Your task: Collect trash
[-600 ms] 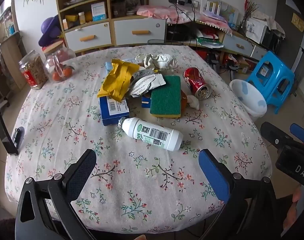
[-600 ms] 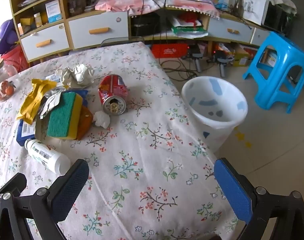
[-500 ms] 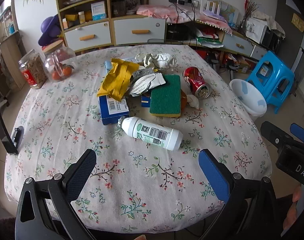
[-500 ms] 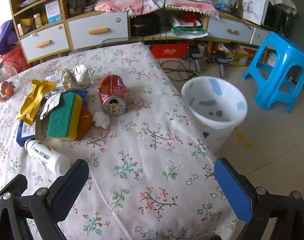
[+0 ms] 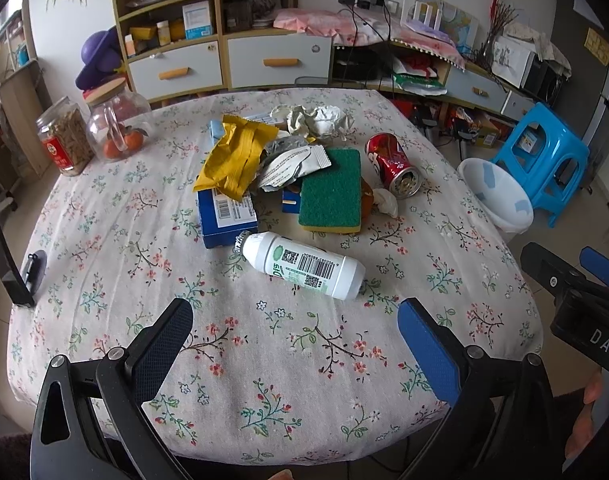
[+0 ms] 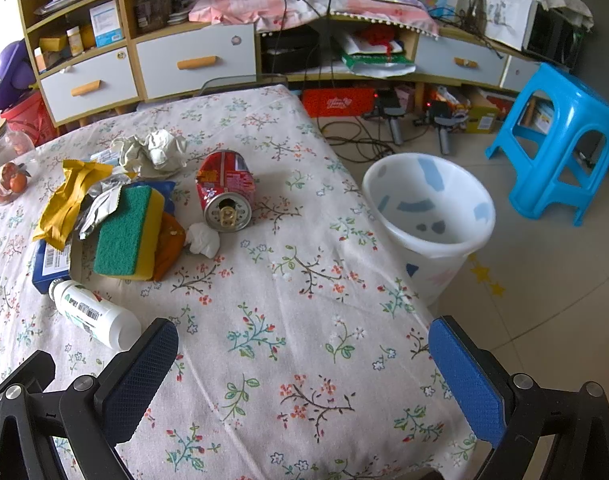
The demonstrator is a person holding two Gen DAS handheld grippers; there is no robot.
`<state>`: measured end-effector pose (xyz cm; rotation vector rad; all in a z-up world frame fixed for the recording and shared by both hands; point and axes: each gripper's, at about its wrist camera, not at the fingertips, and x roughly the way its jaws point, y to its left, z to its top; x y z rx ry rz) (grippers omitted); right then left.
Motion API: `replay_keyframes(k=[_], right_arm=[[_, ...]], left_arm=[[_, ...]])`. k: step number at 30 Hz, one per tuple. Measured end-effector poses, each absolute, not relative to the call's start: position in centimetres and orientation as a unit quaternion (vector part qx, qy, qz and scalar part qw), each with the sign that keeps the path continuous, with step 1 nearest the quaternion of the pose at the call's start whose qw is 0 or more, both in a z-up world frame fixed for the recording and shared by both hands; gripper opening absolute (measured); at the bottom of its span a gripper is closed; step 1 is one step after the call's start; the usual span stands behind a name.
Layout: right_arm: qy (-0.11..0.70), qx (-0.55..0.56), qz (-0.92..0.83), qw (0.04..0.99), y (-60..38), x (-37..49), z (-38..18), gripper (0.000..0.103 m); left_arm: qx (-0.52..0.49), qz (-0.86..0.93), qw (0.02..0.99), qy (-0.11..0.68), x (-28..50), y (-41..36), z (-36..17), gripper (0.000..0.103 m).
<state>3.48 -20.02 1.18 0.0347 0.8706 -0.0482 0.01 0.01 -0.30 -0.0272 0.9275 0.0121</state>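
Trash sits where it lay half a second ago; nothing on the floral tabletop [image 5: 104, 248] has shifted, and I see both views unchanged. My left gripper [image 5: 296, 340] hangs released over the near edge, jaws wide, holding nothing. My right gripper [image 6: 304, 360] is likewise spread and empty. White bottle [image 5: 302, 265] lies on its side just beyond the left gripper, near the green sponge [image 5: 331, 191], crushed red can [image 6: 225, 190], yellow wrapper [image 5: 234, 156] and crumpled paper [image 6: 152, 152]. White bin [image 6: 428, 220] stands on the floor beside the tabletop, a blue stool [image 6: 556, 140] behind it.
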Motion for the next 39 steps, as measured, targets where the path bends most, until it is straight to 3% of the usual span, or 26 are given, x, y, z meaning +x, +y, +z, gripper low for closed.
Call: replay_keyframes(k=[28,39], right_arm=[[0.424,0.022,-0.024,0.905,-20.5,3.4,1.1,0.103],[0.432,0.018,0.005,0.902,-21.3,6.4,3.2,0.103]], left_arm=[[-0.056,-0.013,0.897,0.439,0.3,0.7,-0.4,0.103],[-0.027,-0.018,0.886,0.462,5.1,3.8,1.3,0.103]])
